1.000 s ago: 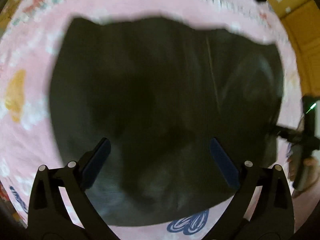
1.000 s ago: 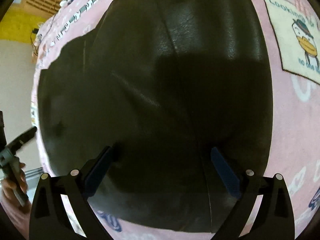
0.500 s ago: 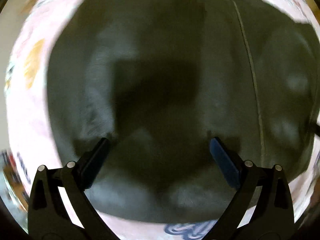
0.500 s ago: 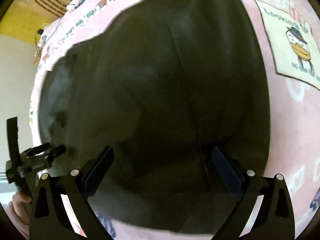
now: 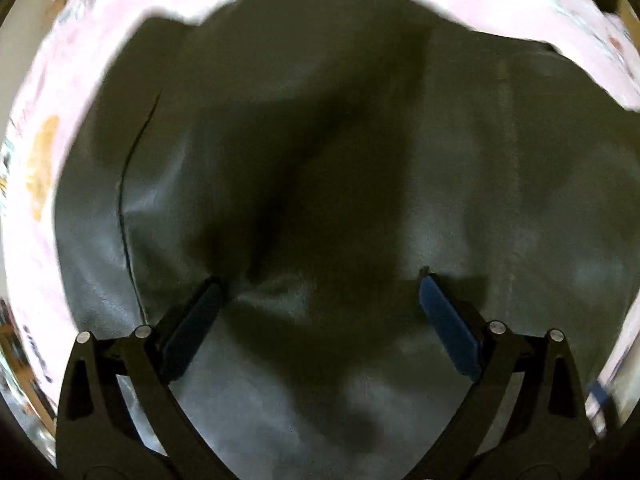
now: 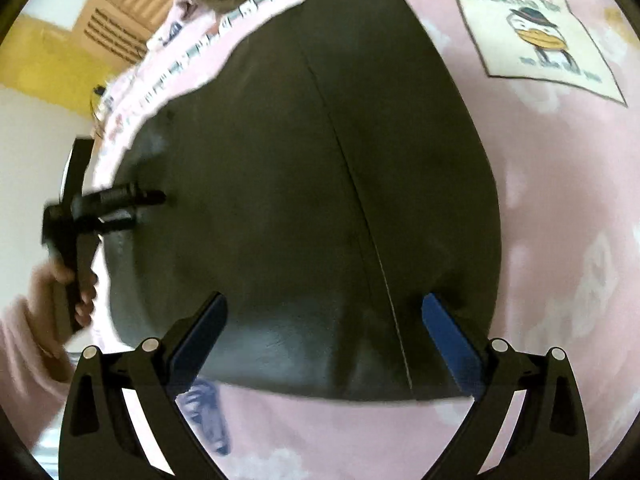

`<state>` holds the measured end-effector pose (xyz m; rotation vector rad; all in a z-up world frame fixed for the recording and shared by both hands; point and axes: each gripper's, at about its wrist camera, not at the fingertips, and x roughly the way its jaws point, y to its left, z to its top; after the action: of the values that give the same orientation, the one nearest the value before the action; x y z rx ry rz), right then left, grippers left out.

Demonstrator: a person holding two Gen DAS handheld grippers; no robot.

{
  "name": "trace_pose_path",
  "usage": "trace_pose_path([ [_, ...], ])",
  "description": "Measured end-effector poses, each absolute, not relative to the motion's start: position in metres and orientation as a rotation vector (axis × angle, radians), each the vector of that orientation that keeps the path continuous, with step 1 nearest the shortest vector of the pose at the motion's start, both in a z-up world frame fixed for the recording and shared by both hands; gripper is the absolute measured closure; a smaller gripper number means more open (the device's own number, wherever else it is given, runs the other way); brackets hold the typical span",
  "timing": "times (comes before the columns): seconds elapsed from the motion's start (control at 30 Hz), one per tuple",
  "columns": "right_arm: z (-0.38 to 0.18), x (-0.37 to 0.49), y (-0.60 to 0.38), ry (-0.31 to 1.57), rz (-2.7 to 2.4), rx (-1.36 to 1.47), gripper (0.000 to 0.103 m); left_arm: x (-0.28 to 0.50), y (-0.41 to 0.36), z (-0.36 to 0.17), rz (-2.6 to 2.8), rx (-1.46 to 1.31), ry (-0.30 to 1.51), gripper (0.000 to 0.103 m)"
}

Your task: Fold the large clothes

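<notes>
A dark, leathery garment point(image 5: 360, 184) lies spread on a pink printed sheet point(image 5: 100, 40) and fills nearly everything ahead of the left gripper point(image 5: 320, 292), whose blue-padded fingers point(image 5: 448, 320) stand wide apart with nothing between them — both tips sit at or just above the cloth, and a crease runs up from the left one. A seam curves along the garment to the left of that gripper; the sheet shows as a rim above and to both sides. The right gripper point(image 6: 324, 312) is spread just as wide and holds nothing; the garment's near hem point(image 6: 320, 388) crosses between its fingers, a stitched seam running away from its right finger. Beyond, up and to the right, a cartoon patch point(image 6: 536, 36) is printed on the sheet. Far to its left, the left gripper point(image 6: 148, 204) reaches over the garment's edge, held by a hand point(image 6: 76, 284) in a pink sleeve point(image 6: 28, 360).
</notes>
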<state>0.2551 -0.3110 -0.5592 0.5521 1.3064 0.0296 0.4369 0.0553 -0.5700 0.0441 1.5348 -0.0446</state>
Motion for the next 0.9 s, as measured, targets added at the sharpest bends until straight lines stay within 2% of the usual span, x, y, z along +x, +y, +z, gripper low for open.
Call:
trace_pose_path([
  [0.13,-0.583,0.298,-0.308,1.341,-0.068,0.441,0.007,0.455,0.063,-0.571,-0.007,-0.045,1.495,0.006],
  [0.23,-0.586,0.305,-0.318,1.334,-0.124,0.564,0.007,0.453,0.076,-0.564,-0.016,-0.138,1.481,0.006],
  [0.37,-0.554,0.274,-0.334,1.226,-0.139,0.670,0.008,0.439,0.079,-0.536,-0.113,-0.154,1.459,0.006],
  [0.5,-0.539,0.201,-0.361,1.137,-0.156,0.986,0.008,0.421,0.065,-0.492,-0.270,-0.154,1.410,0.006],
  [0.63,-0.574,0.135,-0.370,1.103,-0.210,1.424,0.008,0.403,0.033,-0.472,-0.361,-0.070,1.373,0.006],
  [0.77,-0.610,0.131,-0.356,1.011,-0.147,1.612,0.008,0.416,0.010,-0.495,-0.373,0.028,1.398,0.006],
  [0.9,-0.636,0.154,-0.349,1.000,-0.112,1.631,0.007,0.424,0.003,-0.517,-0.359,-0.014,1.468,0.006],
])
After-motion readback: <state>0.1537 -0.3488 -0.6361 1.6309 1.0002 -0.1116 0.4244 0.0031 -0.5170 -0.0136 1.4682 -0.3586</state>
